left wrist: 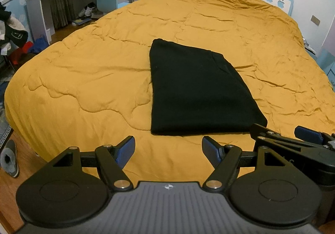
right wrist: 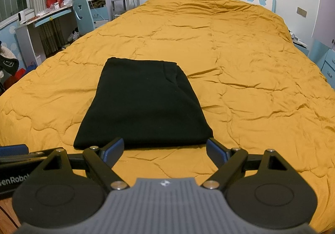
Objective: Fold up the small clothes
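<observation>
Left gripper and right gripper hover at the near edge of the bed, jaws spread wide, empty; the black garment lies just beyond, flat, apparently already folded; layers unclear against the dark cloth; next: either a final fold or set aside.

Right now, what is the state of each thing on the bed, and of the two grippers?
Black fabric garment: folded flat, lying on the quilt, not held.
Mustard-yellow quilt: spread over the bed, wrinkled.
Left gripper: open, empty, short of the garment.
Right gripper: open, empty, at the garment's near edge.
</observation>
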The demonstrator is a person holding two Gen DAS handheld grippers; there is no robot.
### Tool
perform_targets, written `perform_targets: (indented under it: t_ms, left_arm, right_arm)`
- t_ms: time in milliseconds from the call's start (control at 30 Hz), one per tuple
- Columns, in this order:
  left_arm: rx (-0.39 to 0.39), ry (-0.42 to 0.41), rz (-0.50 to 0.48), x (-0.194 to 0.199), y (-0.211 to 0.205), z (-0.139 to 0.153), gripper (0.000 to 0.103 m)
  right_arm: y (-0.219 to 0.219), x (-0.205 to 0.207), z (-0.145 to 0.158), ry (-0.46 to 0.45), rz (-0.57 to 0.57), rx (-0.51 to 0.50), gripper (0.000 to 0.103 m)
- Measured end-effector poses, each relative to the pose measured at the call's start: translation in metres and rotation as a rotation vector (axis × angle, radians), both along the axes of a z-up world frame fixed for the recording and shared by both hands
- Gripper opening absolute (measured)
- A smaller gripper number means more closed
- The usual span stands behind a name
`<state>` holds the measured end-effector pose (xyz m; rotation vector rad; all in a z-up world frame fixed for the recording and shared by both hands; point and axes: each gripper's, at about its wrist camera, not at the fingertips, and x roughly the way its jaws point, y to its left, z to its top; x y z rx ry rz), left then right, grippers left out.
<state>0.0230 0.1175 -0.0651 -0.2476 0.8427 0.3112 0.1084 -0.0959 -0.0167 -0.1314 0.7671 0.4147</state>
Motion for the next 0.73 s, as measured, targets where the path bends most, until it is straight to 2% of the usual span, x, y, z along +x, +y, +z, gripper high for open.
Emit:
perform_targets:
  t_ms: [533,733]
  left_arm:
    - [-0.009,0.003,0.004,0.0023,0.0033,-0.001,0.085]
    - [-0.023,-0.008,-0.003,0.0017,0.0041,-0.0032,0.079]
  right_arm:
    - [-0.0029,0.0015,-0.0003,0.006,-0.004,0.002,0.082]
    - [-0.0027,0.0012,0.0,0.006,-0.01,-0.002,0.082]
